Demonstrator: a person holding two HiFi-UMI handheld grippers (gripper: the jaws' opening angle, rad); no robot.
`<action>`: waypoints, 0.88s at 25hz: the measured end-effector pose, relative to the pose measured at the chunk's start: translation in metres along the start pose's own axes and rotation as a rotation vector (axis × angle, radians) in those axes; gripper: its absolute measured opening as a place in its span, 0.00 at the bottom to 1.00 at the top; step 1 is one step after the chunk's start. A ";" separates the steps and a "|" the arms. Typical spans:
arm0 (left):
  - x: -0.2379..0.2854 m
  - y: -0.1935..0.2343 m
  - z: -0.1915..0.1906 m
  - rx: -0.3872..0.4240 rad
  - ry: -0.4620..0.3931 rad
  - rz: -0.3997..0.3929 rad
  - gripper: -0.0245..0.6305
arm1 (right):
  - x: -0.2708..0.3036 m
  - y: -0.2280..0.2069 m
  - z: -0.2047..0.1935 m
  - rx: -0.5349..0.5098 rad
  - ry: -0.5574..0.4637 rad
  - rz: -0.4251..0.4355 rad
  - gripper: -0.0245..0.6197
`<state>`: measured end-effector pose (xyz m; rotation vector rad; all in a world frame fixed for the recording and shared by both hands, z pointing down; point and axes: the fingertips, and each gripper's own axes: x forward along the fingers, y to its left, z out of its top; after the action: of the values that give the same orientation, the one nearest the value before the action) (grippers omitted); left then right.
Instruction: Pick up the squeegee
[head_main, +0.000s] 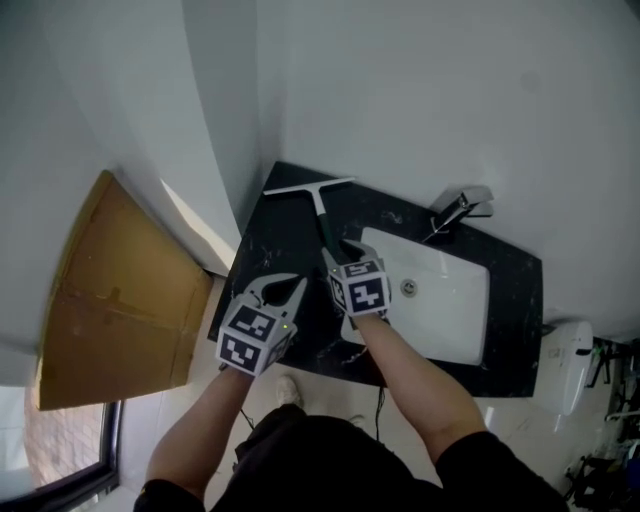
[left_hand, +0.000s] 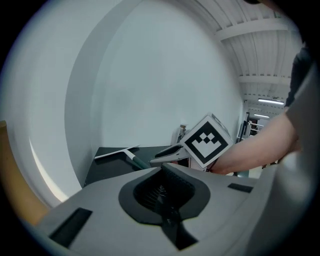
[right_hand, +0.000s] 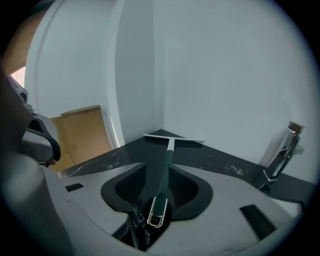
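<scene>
The squeegee (head_main: 322, 215) lies on the black marble counter (head_main: 268, 250), white blade toward the back corner, dark green handle pointing at me. In the right gripper view its handle (right_hand: 167, 155) runs down between the jaws and ends in a metal loop deep in the hollow. The right gripper (head_main: 338, 252) (right_hand: 159, 171) stands open astride that handle, and counter shows through the gap beside it. The left gripper (head_main: 288, 287) (left_hand: 163, 169) hovers shut and empty at the counter's front left. From there I see the squeegee (left_hand: 127, 156) ahead and the right gripper's marker cube.
A white sink (head_main: 440, 300) is set into the counter right of the right gripper, with a chrome tap (head_main: 460, 208) (right_hand: 282, 155) behind it. White walls close in the back and left. A cardboard sheet (head_main: 110, 300) leans at the left; a white fixture (head_main: 565, 365) stands at the right.
</scene>
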<state>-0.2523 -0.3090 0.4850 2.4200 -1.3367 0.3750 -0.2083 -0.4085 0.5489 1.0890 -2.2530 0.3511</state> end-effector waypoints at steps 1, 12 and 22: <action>0.004 0.007 0.000 -0.007 0.001 -0.003 0.04 | 0.010 -0.004 -0.001 0.003 0.014 -0.012 0.26; 0.018 0.034 -0.022 -0.064 0.035 -0.040 0.04 | 0.080 -0.021 -0.004 0.025 0.121 -0.060 0.26; 0.015 0.041 -0.025 -0.068 0.046 -0.043 0.04 | 0.095 -0.027 -0.008 0.034 0.148 -0.091 0.24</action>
<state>-0.2813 -0.3302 0.5208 2.3652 -1.2558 0.3661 -0.2293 -0.4806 0.6140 1.1405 -2.0678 0.4201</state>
